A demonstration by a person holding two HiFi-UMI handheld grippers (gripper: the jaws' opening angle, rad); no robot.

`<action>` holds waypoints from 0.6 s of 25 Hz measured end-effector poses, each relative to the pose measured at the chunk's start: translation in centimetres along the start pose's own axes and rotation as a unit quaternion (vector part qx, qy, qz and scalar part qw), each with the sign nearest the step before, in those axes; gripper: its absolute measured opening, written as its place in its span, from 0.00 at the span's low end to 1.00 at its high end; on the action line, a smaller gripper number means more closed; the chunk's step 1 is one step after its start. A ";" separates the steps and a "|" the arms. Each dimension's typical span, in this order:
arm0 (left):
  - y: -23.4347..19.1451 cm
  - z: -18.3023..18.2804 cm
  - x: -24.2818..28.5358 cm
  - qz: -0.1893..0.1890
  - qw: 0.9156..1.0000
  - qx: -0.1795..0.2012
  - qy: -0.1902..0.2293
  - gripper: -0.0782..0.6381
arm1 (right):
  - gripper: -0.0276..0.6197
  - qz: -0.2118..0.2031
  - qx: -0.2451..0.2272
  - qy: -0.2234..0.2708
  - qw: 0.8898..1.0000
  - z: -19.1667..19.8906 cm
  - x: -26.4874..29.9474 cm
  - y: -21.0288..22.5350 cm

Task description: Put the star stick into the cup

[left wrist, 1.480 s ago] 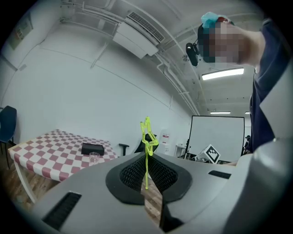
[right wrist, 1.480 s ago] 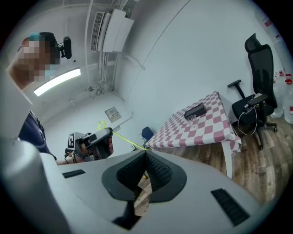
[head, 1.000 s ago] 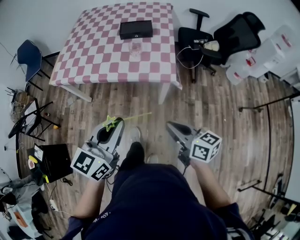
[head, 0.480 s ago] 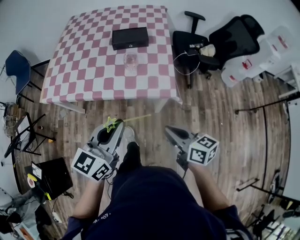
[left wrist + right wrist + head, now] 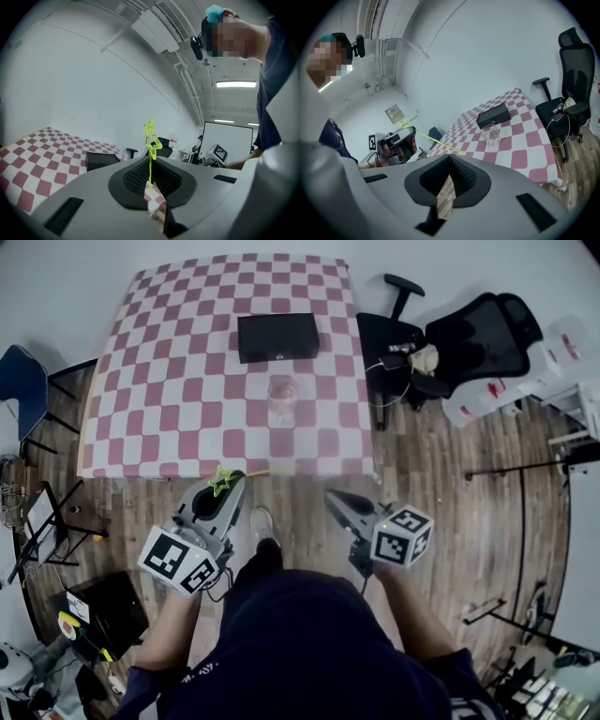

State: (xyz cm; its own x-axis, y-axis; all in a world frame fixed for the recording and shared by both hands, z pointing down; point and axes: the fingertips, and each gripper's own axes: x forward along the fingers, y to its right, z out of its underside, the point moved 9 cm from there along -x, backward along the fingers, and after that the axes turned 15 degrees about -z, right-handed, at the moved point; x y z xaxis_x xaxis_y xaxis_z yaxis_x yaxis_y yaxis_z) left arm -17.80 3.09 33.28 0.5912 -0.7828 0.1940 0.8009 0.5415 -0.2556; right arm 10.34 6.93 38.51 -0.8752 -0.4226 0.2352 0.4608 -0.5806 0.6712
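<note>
A yellow-green star stick [image 5: 225, 480] lies crosswise in my left gripper [image 5: 228, 482], which is shut on it; the star is at the left and the thin stick reaches right along the table's near edge. In the left gripper view the star stick [image 5: 150, 140] rises between the shut pads of the left gripper [image 5: 151, 171]. A clear cup [image 5: 283, 397] stands upright on the pink-checked table [image 5: 159, 418], in front of a black box [image 5: 277, 337]. My right gripper [image 5: 334, 495] is shut and holds nothing, just off the table's front edge. The right gripper view shows the cup [image 5: 491, 135] beyond the right gripper [image 5: 449, 157].
Two black office chairs [image 5: 441, 334] stand right of the table, with white containers [image 5: 525, 371] further right. A blue chair [image 5: 19, 381] and stands with cables [image 5: 47, 521] crowd the left. Wooden floor [image 5: 450, 484] lies around me.
The table has come nearer and now reaches my grippers' tips. The left gripper keeps the star stick; both grippers hold the same pose relative to my body.
</note>
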 end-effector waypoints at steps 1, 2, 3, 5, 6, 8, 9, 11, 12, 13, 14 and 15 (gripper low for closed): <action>-1.0 -0.3 0.5 0.001 1.000 -0.001 -0.001 0.16 | 0.07 0.002 0.000 -0.001 1.000 -0.7 0.8 0.3; -1.9 -0.7 1.0 0.001 1.000 -0.001 -0.002 0.16 | 0.07 0.003 -0.001 -0.002 1.000 -1.3 1.5 0.5; -2.8 -1.0 1.5 0.002 1.000 -0.002 -0.003 0.16 | 0.07 0.003 -0.001 -0.003 1.000 -1.8 2.2 0.8; -4.1 -1.5 2.4 0.004 1.000 0.000 -0.005 0.16 | 0.07 0.005 -0.001 -0.004 1.000 -2.8 3.2 1.4; -4.7 -1.8 2.9 0.004 1.000 0.002 -0.005 0.16 | 0.07 0.006 0.001 -0.005 1.000 -3.1 3.6 1.8; -5.8 -2.2 3.8 0.003 1.000 0.003 -0.005 0.16 | 0.07 0.010 0.005 -0.005 1.000 -3.7 4.1 2.6; -6.3 -2.3 4.2 0.002 1.000 0.002 -0.005 0.16 | 0.07 0.012 0.007 -0.005 1.000 -3.9 4.3 2.9; -7.1 -2.4 4.7 -0.001 1.000 -0.001 -0.008 0.16 | 0.07 0.015 0.011 -0.005 1.000 -4.1 4.5 3.5; -7.4 -2.3 5.0 -0.003 1.000 -0.002 -0.010 0.16 | 0.07 0.016 0.013 -0.005 1.000 -4.2 4.6 3.8; -7.6 -2.3 5.3 -0.005 1.000 -0.003 -0.013 0.16 | 0.07 0.017 0.016 -0.004 1.000 -4.3 4.6 4.1; -7.8 -2.2 5.7 -0.007 1.000 -0.003 -0.016 0.16 | 0.07 0.018 0.019 -0.003 1.000 -4.5 4.5 4.4; -7.9 -2.2 6.1 -0.008 1.000 -0.003 -0.018 0.16 | 0.07 0.019 0.022 -0.001 1.000 -4.6 4.3 4.8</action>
State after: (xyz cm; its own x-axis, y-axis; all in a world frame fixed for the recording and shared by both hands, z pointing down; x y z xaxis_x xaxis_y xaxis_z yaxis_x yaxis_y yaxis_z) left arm -20.73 -6.68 34.42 0.5807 -0.7801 0.2329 0.8103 0.5262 -0.2581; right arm 9.45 -0.92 39.52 -0.8573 -0.4425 0.2630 0.4873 -0.5330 0.6917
